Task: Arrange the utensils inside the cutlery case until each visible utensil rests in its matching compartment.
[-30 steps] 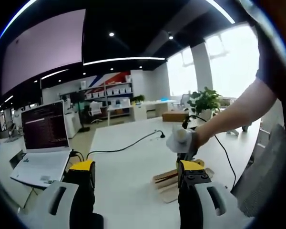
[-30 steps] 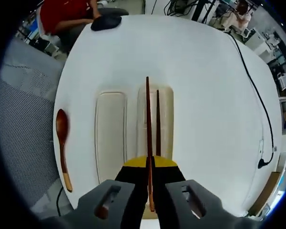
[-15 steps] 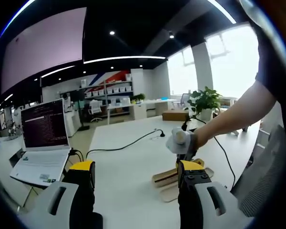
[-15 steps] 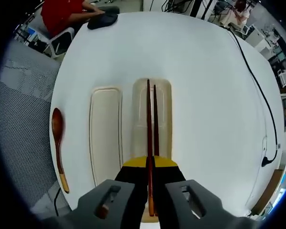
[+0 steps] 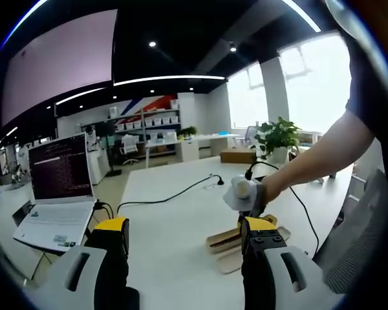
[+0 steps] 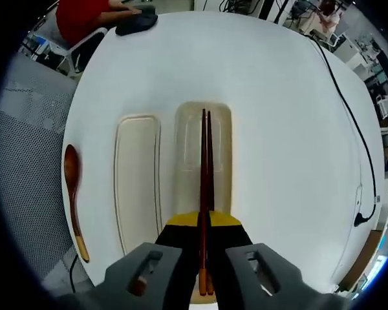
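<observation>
In the right gripper view, a wooden spoon (image 6: 73, 194) is lying on the white worktop (image 6: 291, 142) at the far left, just beside the cutlery case but outside it, so it is waiting to be put away. Next to it, the lid-like left half of the case (image 6: 137, 181) is sitting bare, and the right compartment (image 6: 187, 161) is lying under a pair of chopsticks (image 6: 204, 187). The right gripper (image 6: 204, 258) is pinching the chopsticks' near ends between its fingers, holding them lengthwise over that compartment; whether the tips are touching the floor of it I cannot tell. By my reckoning the chopsticks are nearly placed and the spoon is the remaining job. In the left gripper view, the left gripper (image 5: 184, 258) is hanging idle with its fingers wide apart and holding nothing.
</observation>
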`<control>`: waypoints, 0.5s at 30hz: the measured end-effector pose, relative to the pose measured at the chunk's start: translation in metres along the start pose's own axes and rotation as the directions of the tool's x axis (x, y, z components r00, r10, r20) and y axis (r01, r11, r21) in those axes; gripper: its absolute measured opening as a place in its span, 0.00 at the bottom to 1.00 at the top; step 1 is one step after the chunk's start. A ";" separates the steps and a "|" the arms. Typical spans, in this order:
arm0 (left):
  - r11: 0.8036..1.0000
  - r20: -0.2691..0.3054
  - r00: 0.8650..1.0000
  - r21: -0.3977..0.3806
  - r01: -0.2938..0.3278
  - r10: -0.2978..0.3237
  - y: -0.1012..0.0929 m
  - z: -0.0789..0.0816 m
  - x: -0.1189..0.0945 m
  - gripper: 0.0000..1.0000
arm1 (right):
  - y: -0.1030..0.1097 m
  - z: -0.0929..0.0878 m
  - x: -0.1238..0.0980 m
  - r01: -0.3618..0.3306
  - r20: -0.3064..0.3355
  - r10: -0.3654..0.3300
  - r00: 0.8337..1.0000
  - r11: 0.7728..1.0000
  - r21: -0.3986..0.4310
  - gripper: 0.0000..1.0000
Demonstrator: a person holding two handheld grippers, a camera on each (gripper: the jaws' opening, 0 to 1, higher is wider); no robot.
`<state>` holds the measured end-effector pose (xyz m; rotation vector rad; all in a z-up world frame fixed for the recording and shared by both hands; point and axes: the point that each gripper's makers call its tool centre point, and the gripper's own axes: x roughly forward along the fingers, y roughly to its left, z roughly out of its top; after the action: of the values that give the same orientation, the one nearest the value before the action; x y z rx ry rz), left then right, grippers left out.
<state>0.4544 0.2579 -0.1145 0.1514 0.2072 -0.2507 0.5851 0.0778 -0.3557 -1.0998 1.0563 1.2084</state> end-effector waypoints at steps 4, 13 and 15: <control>1.000 -0.001 1.000 0.002 0.000 0.000 0.000 0.000 0.000 0.73 | 0.000 0.000 0.001 0.006 0.001 -0.006 1.000 1.000 -0.005 0.00; 1.000 -0.004 1.000 0.002 0.008 -0.008 -0.002 -0.001 0.000 0.73 | -0.001 0.000 -0.002 0.030 0.010 -0.030 1.000 0.998 -0.050 0.00; 1.000 -0.003 1.000 0.004 0.009 -0.009 -0.002 0.000 0.000 0.73 | -0.003 0.000 -0.002 0.041 0.014 -0.041 0.999 0.999 -0.029 0.01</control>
<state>0.4537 0.2557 -0.1152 0.1547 0.2100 -0.2602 0.5874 0.0771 -0.3538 -1.1292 1.0041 1.2002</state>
